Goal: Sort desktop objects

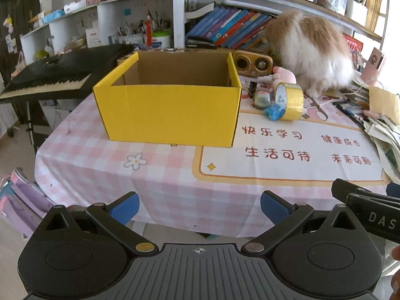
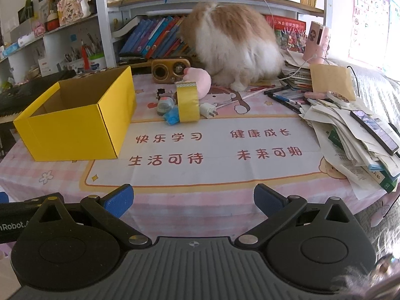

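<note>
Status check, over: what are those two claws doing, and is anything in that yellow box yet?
Left claw and right claw open, holding nothing. Yellow box looks empty. Tape roll on the table. Fluffy cat sits behind it.

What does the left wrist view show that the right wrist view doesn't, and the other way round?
Only the left wrist view shows the keyboard's keys clearly, and the right tongs at its edge. Only the right wrist view shows the white charger plug, the phone on the paper pile, and the alphabet poster. Both share the yellow box, tape roll, small speaker, pink plush, cat, and open, empty left tongs.
</note>
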